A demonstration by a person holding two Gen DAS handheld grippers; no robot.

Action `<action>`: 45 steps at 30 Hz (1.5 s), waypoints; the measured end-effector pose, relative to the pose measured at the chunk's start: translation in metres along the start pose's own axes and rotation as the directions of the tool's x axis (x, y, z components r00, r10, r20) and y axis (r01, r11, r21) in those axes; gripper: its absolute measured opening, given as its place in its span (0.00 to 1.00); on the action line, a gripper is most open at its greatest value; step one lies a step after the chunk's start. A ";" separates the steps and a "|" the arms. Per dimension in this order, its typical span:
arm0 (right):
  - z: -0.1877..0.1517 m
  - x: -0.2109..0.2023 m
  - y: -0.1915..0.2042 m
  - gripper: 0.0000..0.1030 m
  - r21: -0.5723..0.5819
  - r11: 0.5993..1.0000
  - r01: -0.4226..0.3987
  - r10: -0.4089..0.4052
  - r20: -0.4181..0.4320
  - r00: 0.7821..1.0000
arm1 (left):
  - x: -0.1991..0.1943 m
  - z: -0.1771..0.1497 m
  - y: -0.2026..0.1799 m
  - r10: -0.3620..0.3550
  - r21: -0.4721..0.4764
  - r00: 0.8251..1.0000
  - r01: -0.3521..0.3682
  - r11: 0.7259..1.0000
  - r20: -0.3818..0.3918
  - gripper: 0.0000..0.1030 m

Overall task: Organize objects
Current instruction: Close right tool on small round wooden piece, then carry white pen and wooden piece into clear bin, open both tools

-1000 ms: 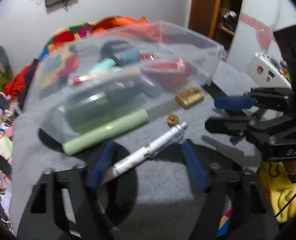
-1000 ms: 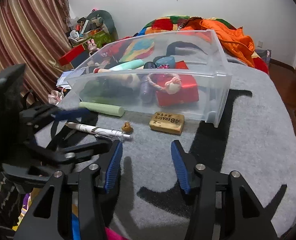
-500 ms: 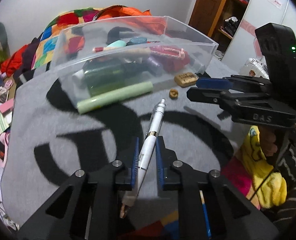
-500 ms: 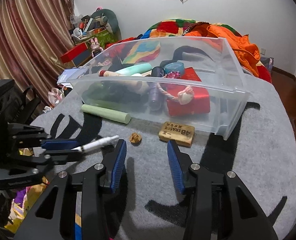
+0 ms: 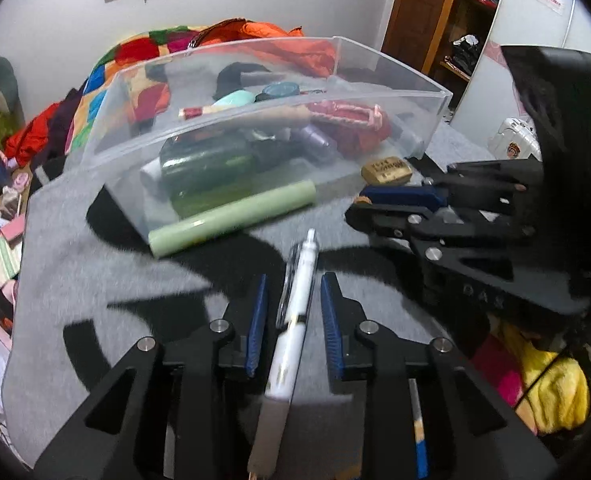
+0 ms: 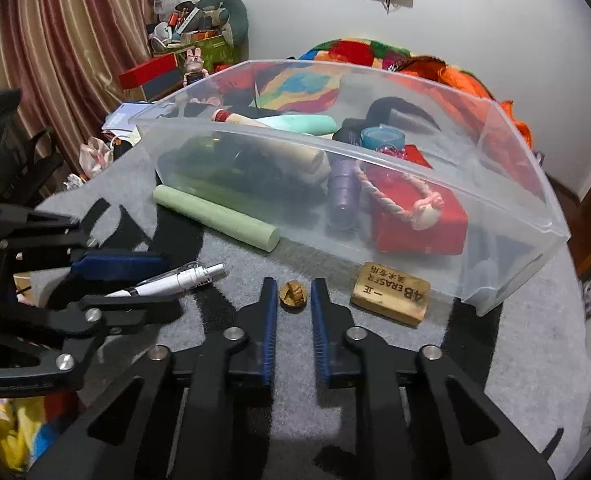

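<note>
Although the left claw (image 5: 291, 312) has the white pen (image 5: 295, 312) between its blue pads, gaps show on both sides of the barrel and the jaws are opening, so nothing presses on it. The pen's lower end runs out of the bottom edge of the left wrist view, and its tip is motion-blurred. Half a second earlier these pads were clamped tight against the pen.

The right claw (image 6: 293, 300) has its jaws drawn close about a small brown knob-like piece (image 6: 292, 295); they look nearly closed, yet whether the pads actually touch it is hard to make out. A second ago those jaws stood wide over bare cloth, well short of the piece.

Just right of it lies the tan eraser (image 6: 391, 293), against the front wall of the clear bin (image 6: 507, 184). A pale green tube (image 6: 215, 218) lies along the same wall. The bin's contents blur behind the plastic: a red box, a purple cylinder and a dark green bottle can be told, the rest not. Everything rests on a grey cloth (image 6: 515, 360) with black markings.
</note>
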State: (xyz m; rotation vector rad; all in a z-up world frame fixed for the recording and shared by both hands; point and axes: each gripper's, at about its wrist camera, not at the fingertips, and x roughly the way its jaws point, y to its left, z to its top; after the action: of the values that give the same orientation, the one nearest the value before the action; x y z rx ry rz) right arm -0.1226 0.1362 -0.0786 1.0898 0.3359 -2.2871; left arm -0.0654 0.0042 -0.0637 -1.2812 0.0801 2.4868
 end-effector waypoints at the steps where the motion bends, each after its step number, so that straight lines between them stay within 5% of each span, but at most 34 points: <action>1: -0.001 -0.002 0.000 0.12 0.003 1.000 0.001 -0.001 0.006 1.000 | 0.001 0.000 -0.002 0.012 0.012 1.000 -0.012 1.000 0.004 0.26; 6: -0.005 -0.012 -0.007 0.12 0.045 0.999 -0.006 0.005 0.027 1.000 | -0.004 -0.003 -0.006 0.038 0.018 0.999 -0.038 0.999 0.015 0.13; 22: 0.004 -0.063 -0.014 0.12 0.108 0.994 -0.022 0.006 0.149 0.989 | -0.052 0.019 -0.014 0.018 -0.032 0.986 -0.013 0.999 0.169 0.13; 45: 0.025 -0.105 -0.035 0.12 0.156 0.988 0.005 -0.047 0.267 0.963 | -0.116 0.068 -0.018 0.023 -0.076 0.920 0.008 0.997 0.391 0.12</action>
State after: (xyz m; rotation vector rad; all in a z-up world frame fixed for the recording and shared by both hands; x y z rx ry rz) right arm -0.1071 0.1943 0.0179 0.8325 0.0663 -2.4797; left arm -0.0505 0.0030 0.0715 -0.7843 -0.1093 2.7234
